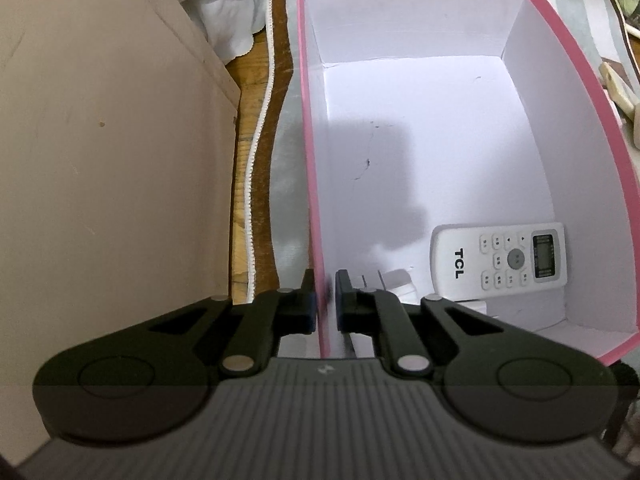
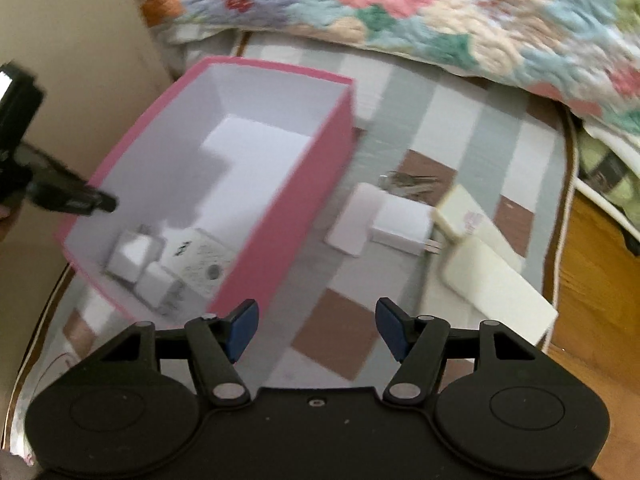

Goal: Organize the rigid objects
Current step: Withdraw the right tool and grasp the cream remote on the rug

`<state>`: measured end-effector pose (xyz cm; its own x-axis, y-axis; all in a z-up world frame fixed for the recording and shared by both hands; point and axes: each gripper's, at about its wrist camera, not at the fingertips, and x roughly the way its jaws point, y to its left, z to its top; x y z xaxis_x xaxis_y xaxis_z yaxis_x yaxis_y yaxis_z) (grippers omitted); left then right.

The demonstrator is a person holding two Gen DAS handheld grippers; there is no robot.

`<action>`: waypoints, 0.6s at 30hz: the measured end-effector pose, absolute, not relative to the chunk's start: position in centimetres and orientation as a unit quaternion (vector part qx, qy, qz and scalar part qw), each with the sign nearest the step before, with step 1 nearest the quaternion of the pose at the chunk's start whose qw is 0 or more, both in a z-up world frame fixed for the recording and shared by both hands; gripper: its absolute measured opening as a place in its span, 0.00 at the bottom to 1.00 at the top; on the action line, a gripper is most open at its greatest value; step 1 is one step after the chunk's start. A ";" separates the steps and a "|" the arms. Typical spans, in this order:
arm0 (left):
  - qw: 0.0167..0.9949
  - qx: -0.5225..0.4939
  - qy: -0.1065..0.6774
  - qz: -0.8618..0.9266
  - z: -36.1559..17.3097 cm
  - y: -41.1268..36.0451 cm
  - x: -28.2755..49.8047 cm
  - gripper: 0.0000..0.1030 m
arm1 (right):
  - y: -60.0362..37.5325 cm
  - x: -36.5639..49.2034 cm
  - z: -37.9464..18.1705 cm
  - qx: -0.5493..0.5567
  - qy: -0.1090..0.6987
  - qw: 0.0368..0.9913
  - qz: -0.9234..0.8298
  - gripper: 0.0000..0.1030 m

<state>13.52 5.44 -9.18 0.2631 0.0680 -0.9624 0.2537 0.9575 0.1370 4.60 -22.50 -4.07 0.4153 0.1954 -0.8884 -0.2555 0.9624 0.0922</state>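
While the left gripper (image 1: 326,300) pinches the near wall of the pink cardboard box (image 1: 306,120), one finger outside and one inside, the right gripper (image 2: 316,326) hangs over the checked cloth (image 2: 440,120) with its fingers spread and nothing between them. My reading is that the box is being steadied for the next pick. Inside the box, at its near end, lie a smooth white TCL remote (image 1: 500,260) and two small white plug cubes (image 2: 136,256). Outside the box, just beyond its long pink side, wait a flat white charger block (image 2: 400,222) with metal prongs, a thin white slab (image 2: 348,220) and cream rectangular pieces (image 2: 492,276). Next, the right gripper likely needs to descend squarely over the charger block's hard, slippery sides.
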 end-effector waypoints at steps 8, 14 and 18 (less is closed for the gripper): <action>0.784 0.138 0.602 -0.064 -9.1 5.5 13.5 0.08 | -26.2 4.1 -4.0 -0.121 0.469 0.861 0.156 0.66; 0.783 0.138 0.603 -0.063 -9.1 5.4 13.5 0.08 | -28.7 4.4 -6.9 -0.224 0.405 0.872 0.161 0.64; 0.783 0.137 0.603 -0.063 -9.1 5.4 13.5 0.08 | -29.4 6.0 -9.6 -0.260 0.422 0.852 0.168 0.64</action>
<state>13.50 5.40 -9.07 0.2647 0.0663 -0.9620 0.2634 0.9547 0.1382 6.02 -29.36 -9.59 0.5879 0.0671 -0.8061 -0.5060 0.8081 -0.3017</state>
